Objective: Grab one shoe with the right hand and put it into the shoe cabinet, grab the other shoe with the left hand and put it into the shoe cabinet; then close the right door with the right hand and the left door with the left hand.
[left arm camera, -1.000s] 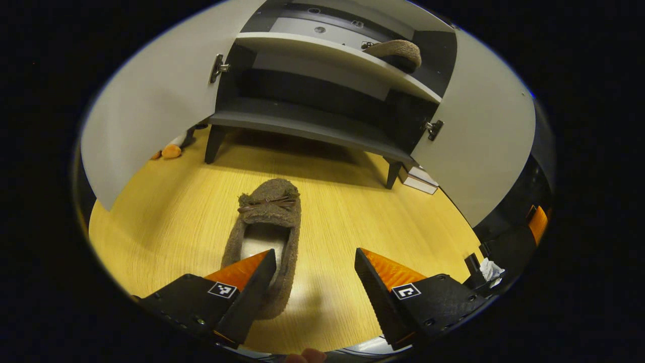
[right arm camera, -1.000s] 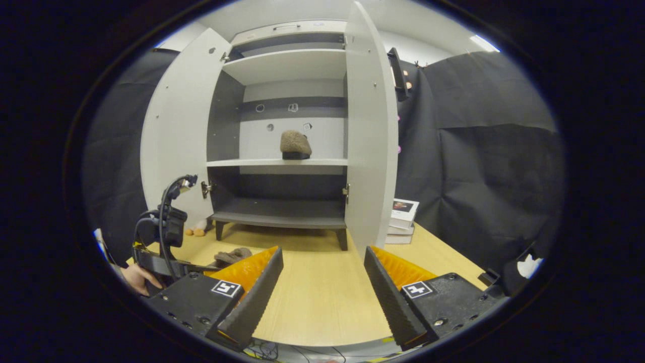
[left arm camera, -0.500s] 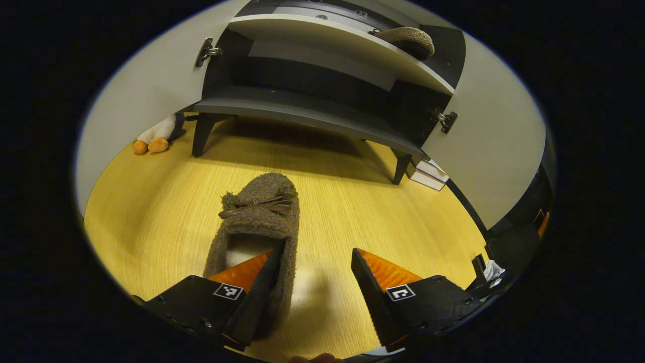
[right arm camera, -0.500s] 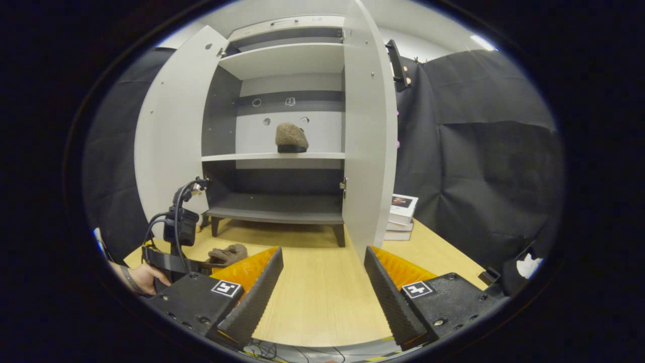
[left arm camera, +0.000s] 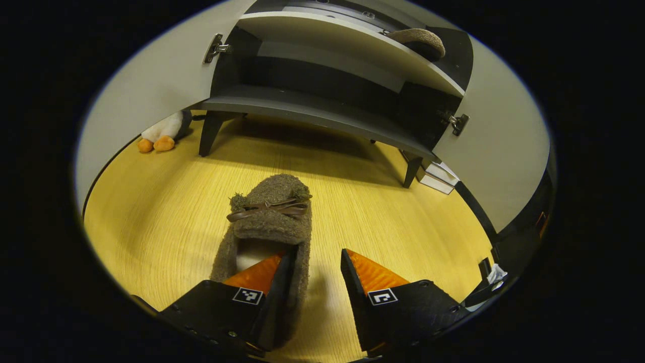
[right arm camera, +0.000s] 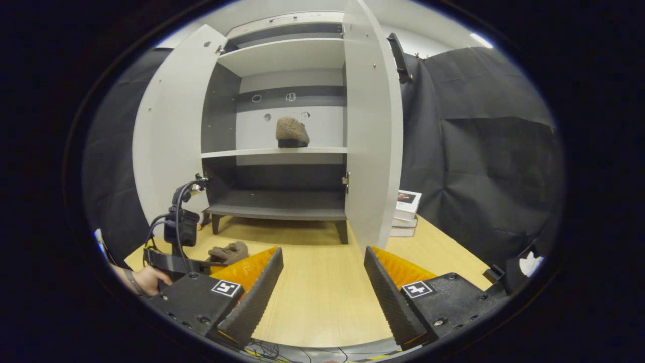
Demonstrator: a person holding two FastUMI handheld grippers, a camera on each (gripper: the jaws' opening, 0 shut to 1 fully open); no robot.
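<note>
Left gripper view: the left gripper [left arm camera: 316, 275] is straddling the right side wall of the shoe on the floor [left arm camera: 268, 222]. One finger is sitting inside the shoe's opening, the other outside it on the wood floor [left arm camera: 383, 212]. The jaws are partly spread w/ a gap showing beside the wall, so I'm reading it as not pinching yet. Step in hand, by my read: grabbing the 2nd shoe w/ the left hand. The next move is calling for squeezing onto that fuzzy wall, then lifting and carrying fwd to the shoe cabinet [left arm camera: 322, 108]. The shoe is a slipper type, shaggy brown pile, w/ a thin leather-like bow across the vamp and a pale lining inside. It looks soft, so the wall will prob. be squashing under the grip. The cabinet is showing smooth pale panels, a dark interior and short dark legs. A plush toy [left arm camera: 162, 136] is lying by the left leg.

Right gripper view: the right gripper [right arm camera: 322, 282] is hovering spread wide over the floor, holding nothing. Its ridged inner finger faces are visible. The other shoe [right arm camera: 292, 132] is sitting on the mid shelf, toward its right side. The right door [right arm camera: 373, 131] and left door [right arm camera: 171, 131] are both standing open, flat matte panels. Some stacked books [right arm camera: 407, 212] are sitting just beyond the right door. Closing the doors is coming later.
</note>
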